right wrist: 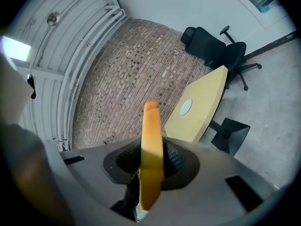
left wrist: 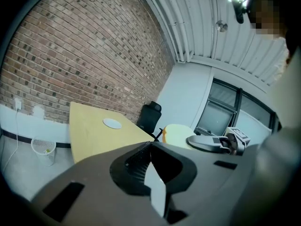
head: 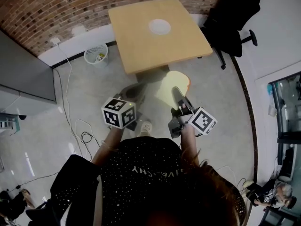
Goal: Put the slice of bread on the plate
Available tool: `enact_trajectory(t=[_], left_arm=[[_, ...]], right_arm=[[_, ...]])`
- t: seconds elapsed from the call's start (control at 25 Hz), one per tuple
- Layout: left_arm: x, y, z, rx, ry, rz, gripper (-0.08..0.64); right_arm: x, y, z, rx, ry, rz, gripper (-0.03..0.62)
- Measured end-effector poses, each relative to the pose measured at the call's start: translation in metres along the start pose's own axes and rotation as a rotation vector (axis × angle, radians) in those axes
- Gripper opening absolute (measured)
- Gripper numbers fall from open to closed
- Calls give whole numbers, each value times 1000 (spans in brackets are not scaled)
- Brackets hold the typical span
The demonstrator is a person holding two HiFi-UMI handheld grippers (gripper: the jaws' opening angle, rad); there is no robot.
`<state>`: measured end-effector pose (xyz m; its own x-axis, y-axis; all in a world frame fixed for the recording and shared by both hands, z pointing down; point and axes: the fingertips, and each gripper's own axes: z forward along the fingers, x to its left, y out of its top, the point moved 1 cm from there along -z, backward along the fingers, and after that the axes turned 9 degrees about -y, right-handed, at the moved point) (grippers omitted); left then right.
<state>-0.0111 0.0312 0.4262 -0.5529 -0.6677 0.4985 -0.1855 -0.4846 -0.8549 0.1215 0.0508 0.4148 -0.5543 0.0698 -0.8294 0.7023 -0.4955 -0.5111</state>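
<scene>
Ahead, plate well inside table edges, bread slice clamped in right gripper

Seen from above in the head view, the word GIVENCHY runs in pale capitals across the chest of the person's black speckled shirt, the letters standing upside down to the camera on the head. The marker cube at left and the marker cube at right each carry black-and-white square code patterns on their white faces, signs built of blocks rather than of letters or numbers. Neither the left gripper view nor the right gripper view offers any lettering clear enough to read
</scene>
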Motion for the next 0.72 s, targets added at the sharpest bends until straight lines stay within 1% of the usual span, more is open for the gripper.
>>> enact_trajectory(t=[0.16, 0.36, 0.6, 0.72], left_arm=[[7, 5, 15, -27, 16, -8, 11], [7, -1, 25, -32, 18, -16, 11], [10, -1, 34, -18, -1, -42, 11], [5, -2, 43, -2, -20, -25, 11]], right_arm=[[-2, 12, 16, 27, 32, -10, 92], [-10, 13, 21, 50, 39, -13, 92], [-17, 12, 20, 65, -9, -33, 92], [-28, 18, 16, 48, -25, 3, 92]])
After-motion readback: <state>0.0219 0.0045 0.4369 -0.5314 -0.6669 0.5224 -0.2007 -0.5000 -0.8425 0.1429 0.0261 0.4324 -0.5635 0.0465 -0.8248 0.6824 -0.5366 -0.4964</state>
